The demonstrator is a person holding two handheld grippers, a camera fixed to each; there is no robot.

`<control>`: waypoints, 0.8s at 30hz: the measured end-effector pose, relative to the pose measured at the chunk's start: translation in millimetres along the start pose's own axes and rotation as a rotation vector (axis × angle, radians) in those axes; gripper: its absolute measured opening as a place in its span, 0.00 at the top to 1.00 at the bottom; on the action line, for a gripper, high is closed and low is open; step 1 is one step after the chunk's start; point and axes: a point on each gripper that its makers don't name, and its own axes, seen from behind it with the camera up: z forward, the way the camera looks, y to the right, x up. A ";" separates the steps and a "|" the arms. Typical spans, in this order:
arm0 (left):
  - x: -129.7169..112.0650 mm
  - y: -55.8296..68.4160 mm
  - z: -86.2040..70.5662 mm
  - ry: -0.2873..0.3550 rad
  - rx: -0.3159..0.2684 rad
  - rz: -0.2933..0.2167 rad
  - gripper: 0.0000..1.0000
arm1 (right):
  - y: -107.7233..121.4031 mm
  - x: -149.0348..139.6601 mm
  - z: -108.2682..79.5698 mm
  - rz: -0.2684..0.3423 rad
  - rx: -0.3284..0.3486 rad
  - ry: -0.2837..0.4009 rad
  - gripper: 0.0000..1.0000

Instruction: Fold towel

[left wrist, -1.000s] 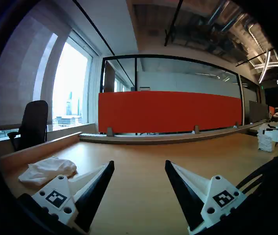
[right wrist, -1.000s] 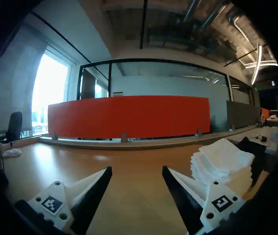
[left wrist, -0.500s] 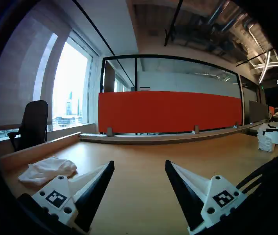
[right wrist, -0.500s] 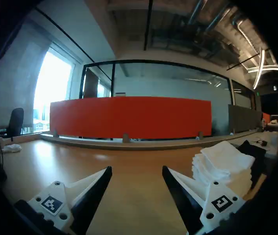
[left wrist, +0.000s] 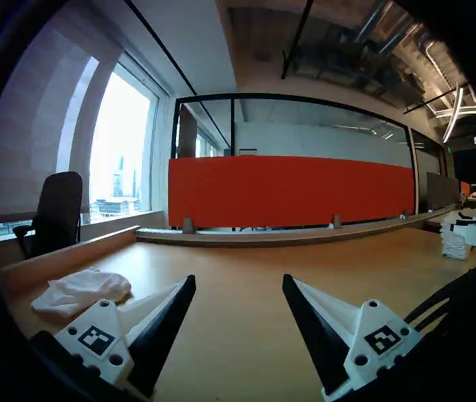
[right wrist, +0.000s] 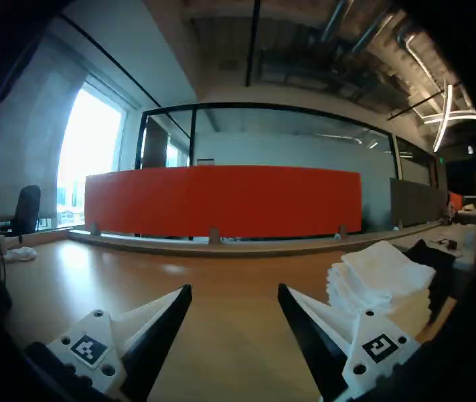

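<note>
A crumpled white towel (left wrist: 80, 291) lies on the wooden table at the left in the left gripper view, just beyond my left gripper's left finger. My left gripper (left wrist: 238, 285) hovers low over the table, open, with nothing between its fingers. In the right gripper view the same crumpled towel (right wrist: 20, 254) shows small at the far left. A stack of folded white towels (right wrist: 381, 281) sits at the right, close behind the right finger of my right gripper (right wrist: 234, 295), which is open and holds nothing. That stack (left wrist: 457, 240) appears far right in the left gripper view.
The wooden table (left wrist: 251, 268) stretches ahead to an orange divider panel (left wrist: 291, 191) along its far edge. A black office chair (left wrist: 53, 214) stands by the window at the left. A dark object (right wrist: 438, 264) lies behind the folded stack.
The right gripper view shifted slightly between the earliest frame and now; the left gripper has stayed still. Both grippers remain open.
</note>
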 end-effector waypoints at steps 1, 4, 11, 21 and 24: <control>0.0 0.0 0.0 0.000 0.000 0.000 0.04 | -0.1 0.0 -0.2 0.000 0.000 0.000 0.01; -0.2 -0.2 0.1 0.000 0.000 0.000 0.04 | 0.0 0.0 -0.8 0.000 0.001 0.000 0.01; -0.5 -0.2 0.3 0.000 0.000 0.000 0.04 | 0.6 -1.9 -0.5 0.001 -0.001 -0.001 0.01; -0.3 0.0 0.6 0.000 0.000 0.000 0.04 | 1.2 -1.8 -0.3 0.001 -0.006 -0.001 0.01; -0.2 0.2 0.7 0.000 0.000 0.000 0.04 | 1.5 -2.1 -0.3 0.002 -0.006 -0.002 0.00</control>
